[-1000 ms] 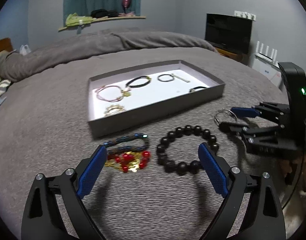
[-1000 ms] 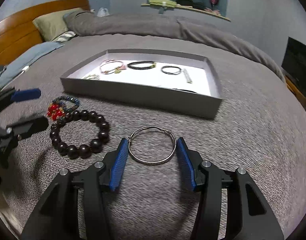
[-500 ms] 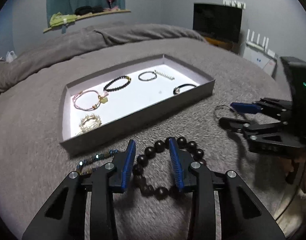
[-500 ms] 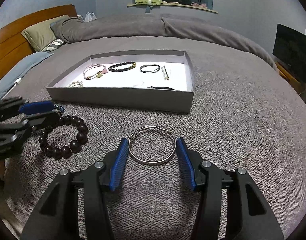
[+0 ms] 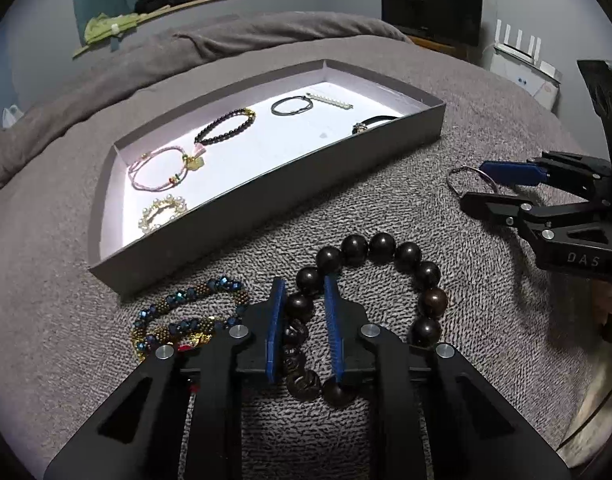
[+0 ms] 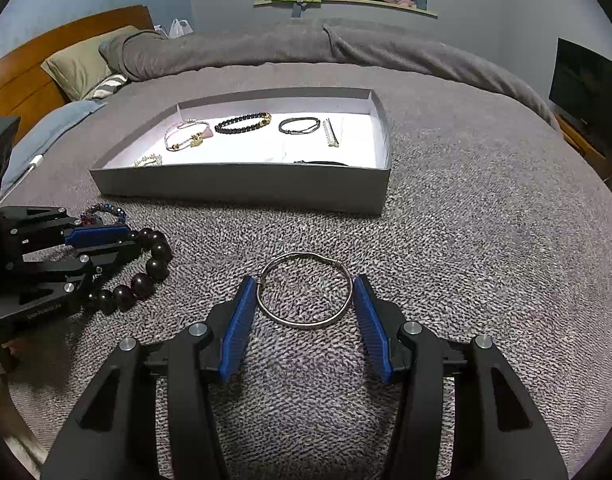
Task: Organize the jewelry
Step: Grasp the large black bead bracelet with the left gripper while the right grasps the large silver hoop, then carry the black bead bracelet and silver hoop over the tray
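A dark wooden bead bracelet (image 5: 385,246) lies on the grey blanket. My left gripper (image 5: 304,280) straddles its left side; the jaws are closing, with beads between the blue pads and a thin gap still showing. In the right wrist view the left gripper (image 6: 128,242) sits low over the bracelet (image 6: 154,266). My right gripper (image 6: 304,280) is shut on a silver bangle (image 6: 306,322), its pads touching both sides. From the left wrist view the right gripper (image 5: 473,184) shows at the right. The grey tray (image 5: 266,216) holds several bracelets.
A blue and gold beaded bracelet (image 5: 194,292) lies left of my left gripper, with a red one mostly hidden beneath. A rolled duvet (image 6: 306,46) and a pillow (image 6: 78,64) lie beyond the tray (image 6: 242,184). A dark screen (image 5: 429,8) stands at the far right.
My left gripper moved right and down onto the dark bead bracelet, and its jaws narrowed from wide to close around the left beads. The right gripper kept the bangle and barely moved.
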The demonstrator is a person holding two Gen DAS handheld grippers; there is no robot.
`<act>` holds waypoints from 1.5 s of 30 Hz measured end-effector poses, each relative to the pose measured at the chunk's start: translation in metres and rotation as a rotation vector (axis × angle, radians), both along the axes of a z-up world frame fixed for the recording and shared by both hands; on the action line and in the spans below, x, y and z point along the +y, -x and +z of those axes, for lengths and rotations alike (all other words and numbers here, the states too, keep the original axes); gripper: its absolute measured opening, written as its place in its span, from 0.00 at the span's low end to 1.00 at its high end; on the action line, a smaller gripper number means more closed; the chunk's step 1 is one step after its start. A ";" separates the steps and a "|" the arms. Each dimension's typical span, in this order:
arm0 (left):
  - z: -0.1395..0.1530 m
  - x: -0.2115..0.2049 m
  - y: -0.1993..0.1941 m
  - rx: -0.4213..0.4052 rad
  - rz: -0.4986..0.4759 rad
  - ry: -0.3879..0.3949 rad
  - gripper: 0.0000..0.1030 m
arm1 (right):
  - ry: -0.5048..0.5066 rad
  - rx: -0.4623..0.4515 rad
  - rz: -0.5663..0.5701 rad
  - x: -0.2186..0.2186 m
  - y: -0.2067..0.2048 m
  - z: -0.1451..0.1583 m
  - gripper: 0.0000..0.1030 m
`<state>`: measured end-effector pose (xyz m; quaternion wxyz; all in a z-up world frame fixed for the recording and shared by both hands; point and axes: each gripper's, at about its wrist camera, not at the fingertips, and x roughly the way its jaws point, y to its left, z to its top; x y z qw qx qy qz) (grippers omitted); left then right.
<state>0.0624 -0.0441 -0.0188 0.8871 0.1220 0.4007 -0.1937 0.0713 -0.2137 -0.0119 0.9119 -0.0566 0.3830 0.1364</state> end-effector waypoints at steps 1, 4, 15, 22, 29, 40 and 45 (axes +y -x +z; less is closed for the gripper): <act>0.001 -0.001 0.002 -0.009 -0.006 -0.005 0.18 | -0.001 -0.001 -0.001 0.000 0.000 0.000 0.49; 0.006 -0.001 0.008 -0.045 -0.020 0.001 0.14 | -0.006 -0.006 -0.005 0.000 0.001 0.000 0.49; 0.057 0.012 0.030 -0.163 -0.029 0.155 0.14 | -0.052 -0.093 -0.007 -0.002 0.009 0.015 0.49; 0.099 0.020 0.036 -0.251 -0.033 0.188 0.14 | -0.046 -0.138 -0.031 -0.002 0.009 0.023 0.49; 0.121 0.042 0.008 -0.288 0.038 0.230 0.14 | -0.018 -0.192 -0.031 0.006 -0.004 0.044 0.49; 0.109 0.029 -0.059 -0.236 0.016 0.303 0.14 | 0.009 -0.200 -0.049 0.022 -0.077 0.060 0.49; 0.089 0.034 -0.083 -0.161 0.010 0.361 0.14 | 0.011 -0.177 -0.038 0.036 -0.107 0.053 0.49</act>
